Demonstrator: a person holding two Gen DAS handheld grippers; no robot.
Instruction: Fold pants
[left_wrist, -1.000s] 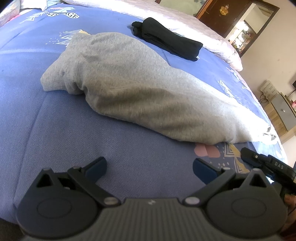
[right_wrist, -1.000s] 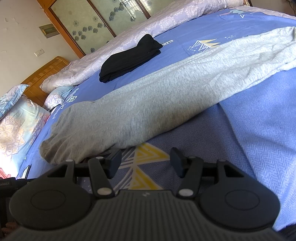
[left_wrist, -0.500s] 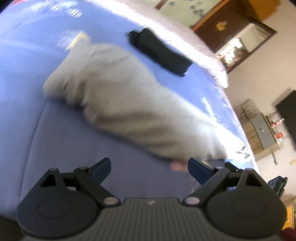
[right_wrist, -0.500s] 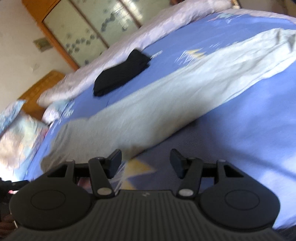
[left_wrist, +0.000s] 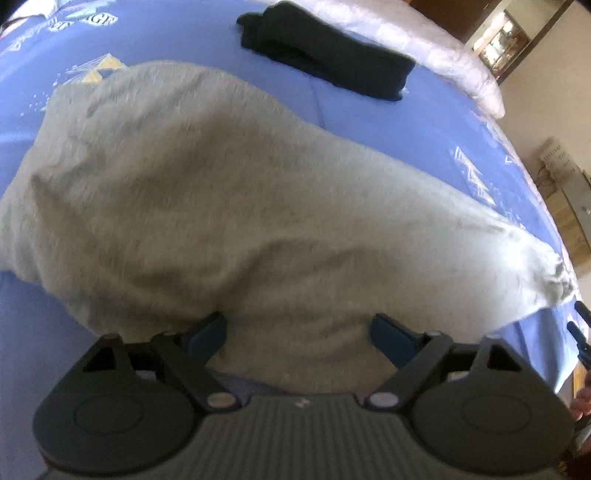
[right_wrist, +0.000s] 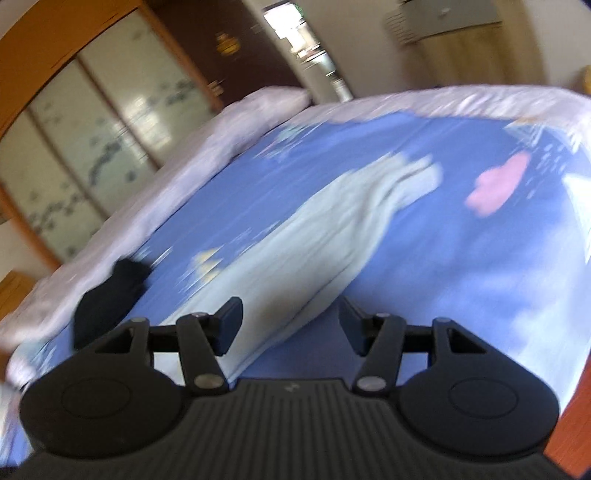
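Long grey pants (left_wrist: 258, 206) flat on blue bedspread (left_wrist: 369, 122); left gripper (left_wrist: 297, 332) opening, right gripper (right_wrist: 290, 325) apart.

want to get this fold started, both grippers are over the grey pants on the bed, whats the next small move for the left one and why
Probably close the left gripper on the grey knit pants: its jaws are opening wide, the near edge of the cloth lies between them unpinched, and the pants lie full length on the blue bed sheet.

The long grey knit pants (left_wrist: 258, 206) lay stretched across the blue printed bedspread (left_wrist: 424, 122), their near edge between my left gripper's (left_wrist: 297, 328) spread fingers. Behind them sat a folded black garment (left_wrist: 325, 55), with a pale quilt (left_wrist: 424, 40) beyond it.
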